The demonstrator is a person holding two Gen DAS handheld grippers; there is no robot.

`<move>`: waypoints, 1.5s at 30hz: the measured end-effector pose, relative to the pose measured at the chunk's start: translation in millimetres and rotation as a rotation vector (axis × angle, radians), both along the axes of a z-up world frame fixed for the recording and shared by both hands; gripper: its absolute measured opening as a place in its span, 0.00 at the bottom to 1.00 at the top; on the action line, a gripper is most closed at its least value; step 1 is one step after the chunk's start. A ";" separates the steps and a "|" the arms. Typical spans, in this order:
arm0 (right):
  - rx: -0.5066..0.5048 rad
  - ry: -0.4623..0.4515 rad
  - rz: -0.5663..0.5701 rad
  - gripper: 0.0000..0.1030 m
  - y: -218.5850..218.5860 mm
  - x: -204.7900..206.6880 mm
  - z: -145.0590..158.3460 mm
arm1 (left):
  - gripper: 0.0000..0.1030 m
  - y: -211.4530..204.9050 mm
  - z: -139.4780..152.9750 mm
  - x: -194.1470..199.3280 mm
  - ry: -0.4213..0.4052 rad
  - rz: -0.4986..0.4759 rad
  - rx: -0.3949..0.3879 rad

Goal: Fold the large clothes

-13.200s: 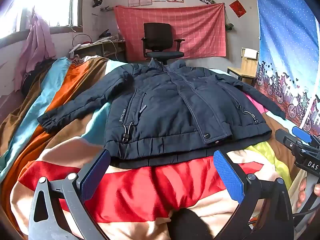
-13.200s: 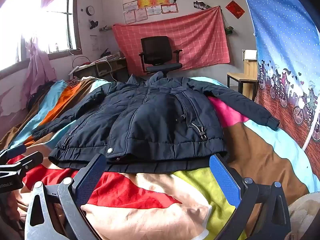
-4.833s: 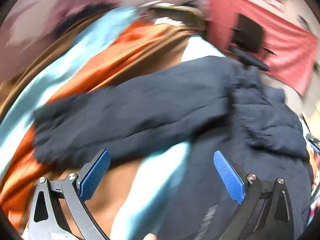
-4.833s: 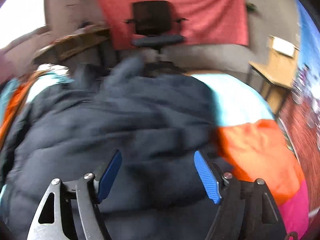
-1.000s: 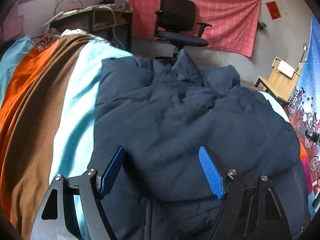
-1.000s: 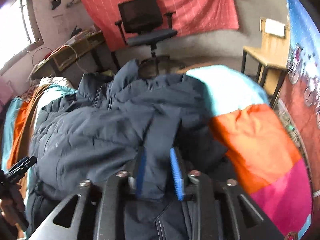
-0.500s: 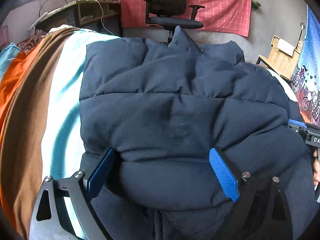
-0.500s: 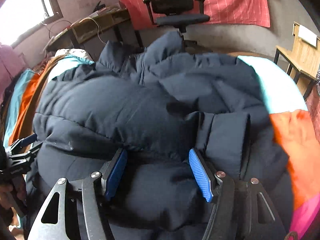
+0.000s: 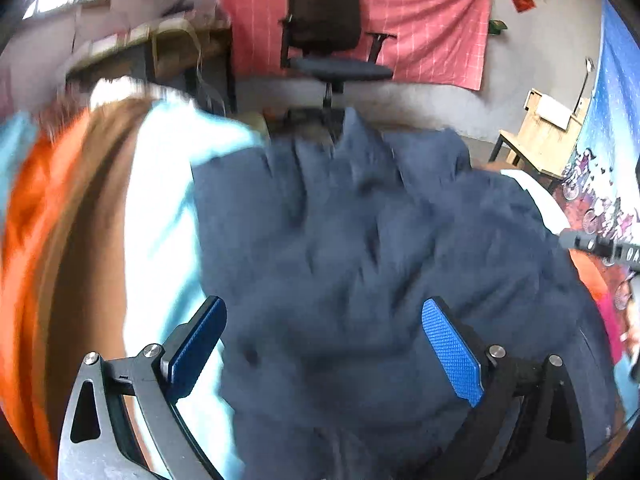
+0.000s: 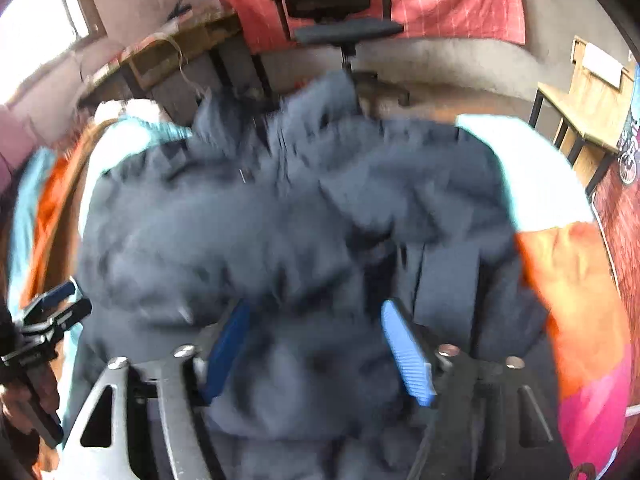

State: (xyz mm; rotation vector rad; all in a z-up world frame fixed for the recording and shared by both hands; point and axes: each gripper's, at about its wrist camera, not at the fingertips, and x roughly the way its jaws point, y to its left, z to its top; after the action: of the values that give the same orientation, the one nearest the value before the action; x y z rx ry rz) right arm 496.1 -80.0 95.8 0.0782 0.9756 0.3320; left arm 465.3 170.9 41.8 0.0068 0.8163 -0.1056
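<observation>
Biggest thing is the bed, covered by a striped blanket in orange, brown, white and pale blue on its left side; from my right wrist view the right side shows pale blue, orange and pink bands. Both views are motion-blurred.

On the blanket lies the navy puffer jacket, bunched into a thick heap across the middle of the bed and reaching up to the far edge, collar end pointing at the far edge. I can't make out where the sleeves lie; in the right wrist view a flat dark panel sits on the heap toward its right side.

Past the far edge: a red checked cloth hangs on the wall, a black office chair stands in front of it, a cluttered desk to the left, a wooden stand to the right, a blue printed curtain at the right edge.

My left gripper hovers low over the near left part of the jacket, jaws spread wide, blue pads gripping nothing.

My right gripper sits over the near middle of the heap, jaws parted, padded fabric bulging between them; too blurred to say if the pads touch it.
</observation>
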 end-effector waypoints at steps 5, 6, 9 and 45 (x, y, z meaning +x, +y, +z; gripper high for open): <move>0.060 -0.044 -0.021 0.78 11.2 44.5 38.6 | 0.94 -0.4 32.2 65.6 -0.016 0.027 0.066; 0.056 -0.050 -0.023 0.79 14.8 60.6 41.8 | 0.94 3.2 32.5 80.4 -0.015 0.041 0.041; 0.045 -0.059 -0.022 0.79 23.5 107.6 42.1 | 0.94 10.4 32.8 123.5 -0.029 0.094 -0.068; 0.142 -0.336 0.121 0.12 -20.4 36.2 41.4 | 0.05 -13.5 46.4 45.4 -0.142 -0.017 -0.349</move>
State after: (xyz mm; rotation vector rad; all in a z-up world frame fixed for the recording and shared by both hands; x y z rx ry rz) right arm 532.2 -100.4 137.2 0.0893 0.6247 0.5082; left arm 510.7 157.4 88.2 -0.3052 0.6477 -0.2600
